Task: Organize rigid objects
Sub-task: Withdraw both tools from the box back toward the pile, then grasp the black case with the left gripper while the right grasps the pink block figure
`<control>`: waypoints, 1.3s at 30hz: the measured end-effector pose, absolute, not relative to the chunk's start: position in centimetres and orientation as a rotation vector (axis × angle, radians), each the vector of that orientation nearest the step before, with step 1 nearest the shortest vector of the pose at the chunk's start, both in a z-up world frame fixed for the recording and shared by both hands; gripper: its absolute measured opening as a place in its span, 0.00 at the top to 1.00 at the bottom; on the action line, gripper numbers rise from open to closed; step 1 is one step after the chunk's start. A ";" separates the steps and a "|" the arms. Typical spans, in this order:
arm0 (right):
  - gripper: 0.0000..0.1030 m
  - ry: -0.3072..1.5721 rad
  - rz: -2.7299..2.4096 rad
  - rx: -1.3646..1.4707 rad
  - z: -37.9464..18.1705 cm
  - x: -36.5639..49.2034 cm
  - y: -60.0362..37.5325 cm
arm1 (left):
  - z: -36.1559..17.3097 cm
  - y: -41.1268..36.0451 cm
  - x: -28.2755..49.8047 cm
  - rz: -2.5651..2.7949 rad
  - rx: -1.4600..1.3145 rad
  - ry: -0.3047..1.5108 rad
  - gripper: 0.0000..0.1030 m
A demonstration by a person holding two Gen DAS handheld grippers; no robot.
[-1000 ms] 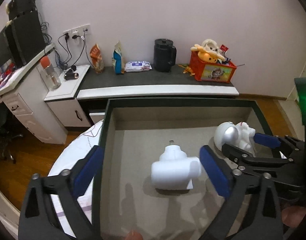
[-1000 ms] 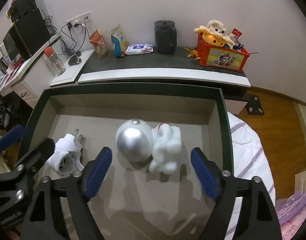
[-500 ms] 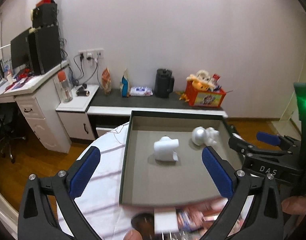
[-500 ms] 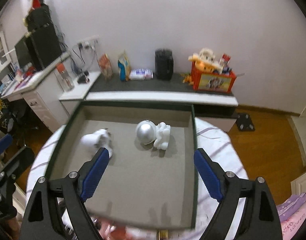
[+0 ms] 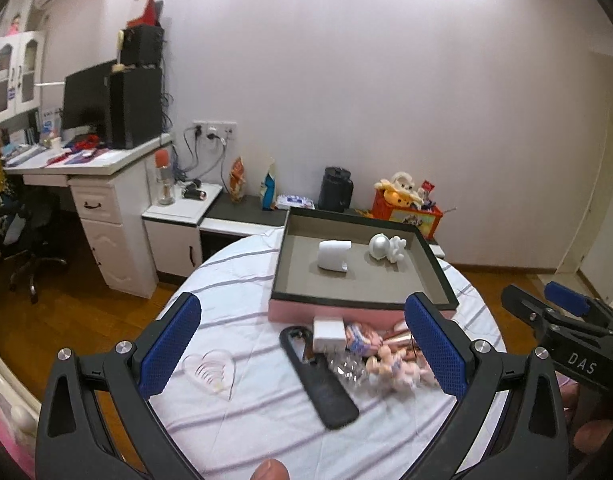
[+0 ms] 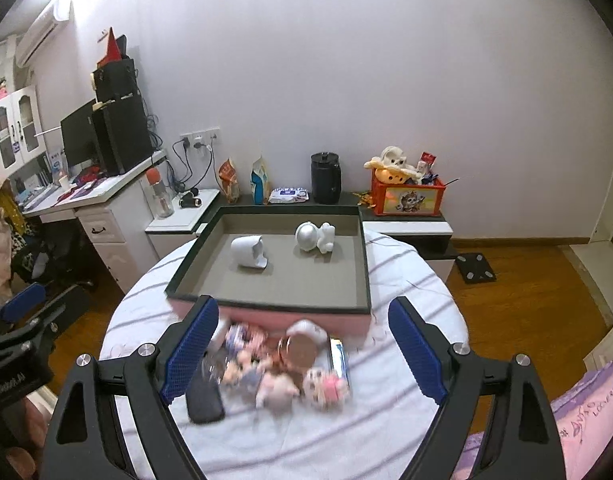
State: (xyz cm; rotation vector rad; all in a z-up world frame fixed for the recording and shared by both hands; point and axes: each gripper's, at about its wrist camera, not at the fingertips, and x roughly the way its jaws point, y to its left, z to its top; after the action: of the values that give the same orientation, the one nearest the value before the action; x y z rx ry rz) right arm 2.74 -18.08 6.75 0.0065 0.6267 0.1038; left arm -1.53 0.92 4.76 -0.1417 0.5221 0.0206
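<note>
Nearest, 2 empty grippers: left gripper (image 5: 302, 344) and right gripper (image 6: 302, 354), fingers spread wide on both, touching nothing, raised above the near edge of the round desk (image 6: 410, 280). Just beyond and below the fingers, a blurred heap of small toys (image 6: 282, 372) with a long black remote (image 5: 320, 378) at its left side, long axis running near to far and slanted leftward away from the camera, lying closer to the left gripper in that gripper's view. Beside it, a small white box (image 5: 327, 329) against the pink wall of the tray (image 5: 442, 272). Farther back, inside the tray: a white plug adapter (image 6: 248, 252) at left and a silver-headed astronaut figure (image 6: 314, 236) at right, slightly apart. Probably next: dropping onto the heap for another piece.
</note>
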 end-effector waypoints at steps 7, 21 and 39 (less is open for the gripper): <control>0.14 0.592 0.066 0.004 7.4 -2.2 -18.4 | 4.1 0.7 -5.7 0.022 -0.146 0.514 0.00; 0.14 0.606 0.056 0.012 6.7 -3.7 -19.2 | 3.3 0.1 -6.7 0.010 -0.135 0.538 0.00; 0.14 0.747 0.022 0.036 1.7 -0.3 -21.2 | -6.4 -2.7 0.2 0.024 -0.078 0.771 0.00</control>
State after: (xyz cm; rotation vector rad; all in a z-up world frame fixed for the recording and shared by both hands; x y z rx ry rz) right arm -0.34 -21.17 1.67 0.0359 0.7469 0.0224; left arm 0.24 -2.74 -6.41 -0.0777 0.7707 0.0239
